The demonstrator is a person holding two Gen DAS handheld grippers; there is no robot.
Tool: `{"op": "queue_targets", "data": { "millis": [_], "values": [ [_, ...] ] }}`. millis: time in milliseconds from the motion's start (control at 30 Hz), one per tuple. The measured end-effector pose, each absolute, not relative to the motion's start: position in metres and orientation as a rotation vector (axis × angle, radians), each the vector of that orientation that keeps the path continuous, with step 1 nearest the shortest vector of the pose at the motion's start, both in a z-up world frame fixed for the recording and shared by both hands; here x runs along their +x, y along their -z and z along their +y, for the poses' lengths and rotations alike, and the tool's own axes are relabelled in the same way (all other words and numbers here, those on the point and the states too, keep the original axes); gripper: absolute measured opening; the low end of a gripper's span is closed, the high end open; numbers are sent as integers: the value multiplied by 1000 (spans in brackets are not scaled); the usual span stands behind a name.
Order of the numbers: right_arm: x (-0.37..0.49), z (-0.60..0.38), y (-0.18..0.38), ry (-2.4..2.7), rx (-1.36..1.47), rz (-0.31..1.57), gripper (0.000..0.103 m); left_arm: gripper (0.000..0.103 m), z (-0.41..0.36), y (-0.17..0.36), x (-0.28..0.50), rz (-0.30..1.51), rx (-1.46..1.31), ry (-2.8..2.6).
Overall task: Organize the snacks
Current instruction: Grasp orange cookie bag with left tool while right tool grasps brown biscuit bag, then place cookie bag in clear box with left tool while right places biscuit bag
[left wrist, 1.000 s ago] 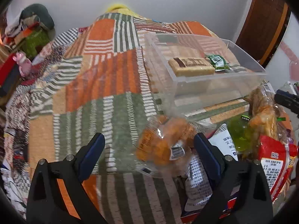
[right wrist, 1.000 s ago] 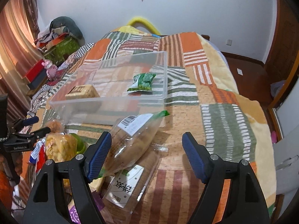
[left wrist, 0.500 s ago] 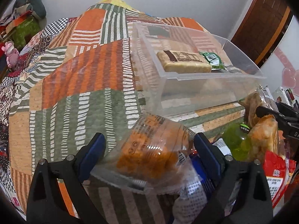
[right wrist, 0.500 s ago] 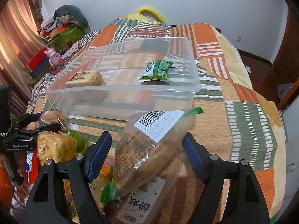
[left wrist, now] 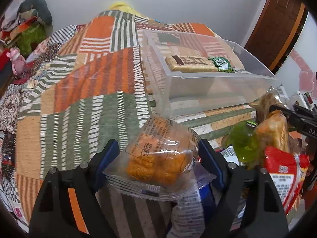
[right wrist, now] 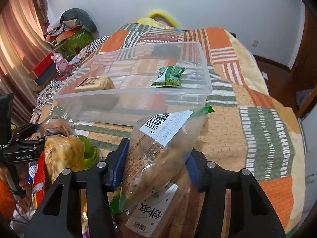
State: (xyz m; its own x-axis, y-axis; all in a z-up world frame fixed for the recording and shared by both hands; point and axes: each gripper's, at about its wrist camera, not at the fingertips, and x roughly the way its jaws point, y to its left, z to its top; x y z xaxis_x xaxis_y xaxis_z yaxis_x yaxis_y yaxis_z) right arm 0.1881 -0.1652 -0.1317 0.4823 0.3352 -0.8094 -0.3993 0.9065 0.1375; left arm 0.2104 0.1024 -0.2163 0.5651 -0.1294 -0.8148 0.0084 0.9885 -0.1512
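Observation:
A clear plastic bin (left wrist: 208, 91) (right wrist: 128, 107) stands on the patchwork bedspread and holds a tan cake bar (left wrist: 190, 64) (right wrist: 95, 83) and a green pea packet (left wrist: 221, 64) (right wrist: 168, 76). My left gripper (left wrist: 158, 154) is closed on a clear bag of orange pastry (left wrist: 158, 158), held just before the bin's near left corner. My right gripper (right wrist: 156, 162) is closed on a long clear bread bag with a barcode label (right wrist: 160, 148), its tip near the bin's front wall.
A pile of snacks lies between the grippers: a green cup (left wrist: 243, 144) (right wrist: 87, 150), a red packet (left wrist: 283, 178), a fried snack bag (right wrist: 59, 152) and a white-labelled bread bag (right wrist: 150, 212). Clutter and a pink toy (right wrist: 60, 61) sit at the bed's left side.
Both grippers closed onto their bags: the left onto the orange pastry bag, the right onto the bread bag, and both bags now stand raised nearer the bin.

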Motion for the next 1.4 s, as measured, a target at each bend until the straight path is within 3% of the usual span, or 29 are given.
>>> {"op": "queue_targets", "data": {
  "millis": [467, 833, 1400],
  "values": [
    [175, -173, 88, -452, -31, 856, 49, 77, 103, 151, 185, 822, -94, 27],
    [194, -160, 58, -451, -32, 750, 49, 77, 93, 99, 211, 685, -97, 43],
    [255, -122, 95, -449, -91, 839, 49, 77, 77, 116, 313, 727, -87, 44]
  ]
}}
